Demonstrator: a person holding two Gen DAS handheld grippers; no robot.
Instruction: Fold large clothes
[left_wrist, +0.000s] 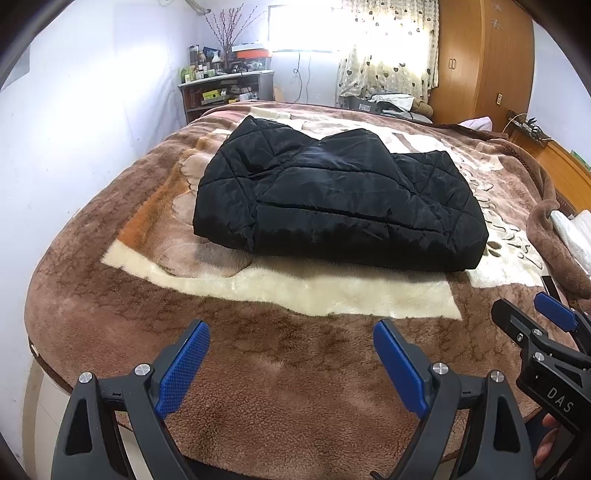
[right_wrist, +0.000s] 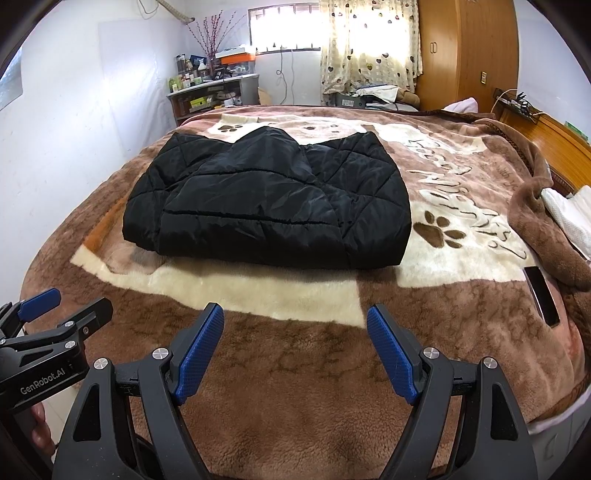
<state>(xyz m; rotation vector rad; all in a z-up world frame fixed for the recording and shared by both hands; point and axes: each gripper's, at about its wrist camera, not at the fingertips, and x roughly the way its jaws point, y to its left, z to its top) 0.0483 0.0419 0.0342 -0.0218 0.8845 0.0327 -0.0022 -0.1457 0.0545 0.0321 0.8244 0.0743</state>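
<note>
- I see blk quilted jacket (right_wrist: 266, 199), diamond stitch
- blanket (right_wrist: 295, 369) brown/cream w/ paw prints
- my gripper pads (left_wrist: 183, 369) blue, textured
- curtain (right_wrist: 365, 44) cream w/ hearts

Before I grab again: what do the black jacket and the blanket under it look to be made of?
Jacket: looks like thin synthetic shell, nylon or polyester, over padding; it has a slight sheen, fine crinkles and diamond quilting lines, so probably slippery. Blanket: plush fleece or faux fur, matte, with a visibly fuzzy pile; likely grippy under the jacket. Exact fibres cannot be told.
</note>
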